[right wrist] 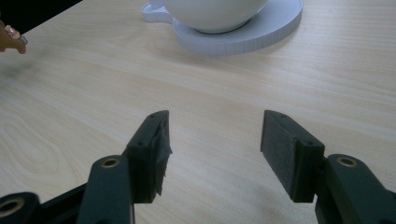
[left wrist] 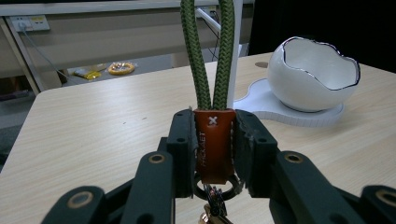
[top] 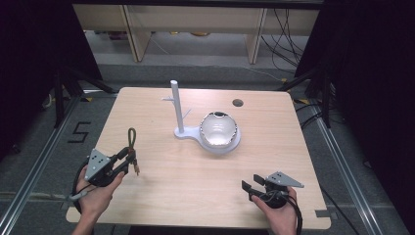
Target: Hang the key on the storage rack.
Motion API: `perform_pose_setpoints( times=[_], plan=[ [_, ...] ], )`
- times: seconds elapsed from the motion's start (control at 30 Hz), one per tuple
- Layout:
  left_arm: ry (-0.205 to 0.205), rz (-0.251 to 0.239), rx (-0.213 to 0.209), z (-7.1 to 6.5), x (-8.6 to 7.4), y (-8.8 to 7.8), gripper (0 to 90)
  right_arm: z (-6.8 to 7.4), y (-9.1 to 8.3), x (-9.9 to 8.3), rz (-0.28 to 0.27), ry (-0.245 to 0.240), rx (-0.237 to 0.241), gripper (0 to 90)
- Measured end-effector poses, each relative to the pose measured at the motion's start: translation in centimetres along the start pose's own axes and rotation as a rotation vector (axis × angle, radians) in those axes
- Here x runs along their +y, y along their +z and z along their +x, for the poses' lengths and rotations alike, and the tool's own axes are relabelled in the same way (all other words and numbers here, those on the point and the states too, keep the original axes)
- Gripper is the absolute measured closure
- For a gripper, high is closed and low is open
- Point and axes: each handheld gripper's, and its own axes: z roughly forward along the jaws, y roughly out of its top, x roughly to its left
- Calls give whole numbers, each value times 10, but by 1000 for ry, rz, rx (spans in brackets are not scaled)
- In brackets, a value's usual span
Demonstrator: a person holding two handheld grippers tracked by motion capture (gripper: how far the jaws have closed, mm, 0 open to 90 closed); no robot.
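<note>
A light wooden table [top: 161, 196] carries a white stand [top: 195, 133] with an upright post, its round base holding a white bowl [top: 219, 129].

On my feed the keychain [left wrist: 214, 140] has an olive-green braided rope loop, an orange-brown leather tab stamped with a small white cross and faint lettering, and a dark metal ring below it. I see the black jaws of the left gripper [left wrist: 214, 149] clamped on that tab, and the right gripper [right wrist: 212, 154] is black too, with brass-coloured pins. The bowl [top: 219, 129] is glossy white with a thin dark line along its jagged rim, on a white stand [top: 182, 132] over the pale wood-grain table [top: 195, 186].
</note>
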Motion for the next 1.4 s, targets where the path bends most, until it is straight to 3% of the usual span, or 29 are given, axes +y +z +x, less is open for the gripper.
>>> perform_pose_setpoints(
  times=[0.2,0.3,0.7,0.83,0.93,1.07,1.13,1.17,1.2,1.23,1.27,1.33,1.37,1.4],
  plan=[
    [1,-9,-3,0,6,1,691,-1,1,0,5,-16,-23,432],
    [3,-22,-6,0,9,2,691,0,0,0,7,-3,9,431],
    [0,-24,-4,-1,17,3,691,-1,-1,1,10,-6,11,430],
    [2,-24,-6,-1,19,5,691,1,1,0,4,5,-15,429],
    [-2,-35,-14,-2,19,7,690,-1,0,0,7,-9,8,429],
    [0,-23,-12,-2,20,8,690,0,-1,1,-3,1,5,429],
    [5,-24,-14,-2,22,10,691,0,-1,1,5,-17,-23,429],
    [-6,-26,-13,-3,23,11,691,4,-2,0,6,36,-10,429],
    [-6,-26,-13,-3,23,11,690,4,-2,0,6,36,-10,429],
    [8,-22,-13,-3,24,12,690,0,-1,0,-15,-18,-15,429],
    [7,-27,-15,-3,25,13,690,4,-1,0,6,33,-7,429],
    [7,-24,-14,-3,26,14,691,3,-1,0,4,26,-9,429],
    [7,-23,-14,-3,26,15,691,0,0,0,-12,-17,-15,429],
    [8,-23,-14,-3,26,15,691,0,0,0,-12,-17,-15,429]
  ],
)
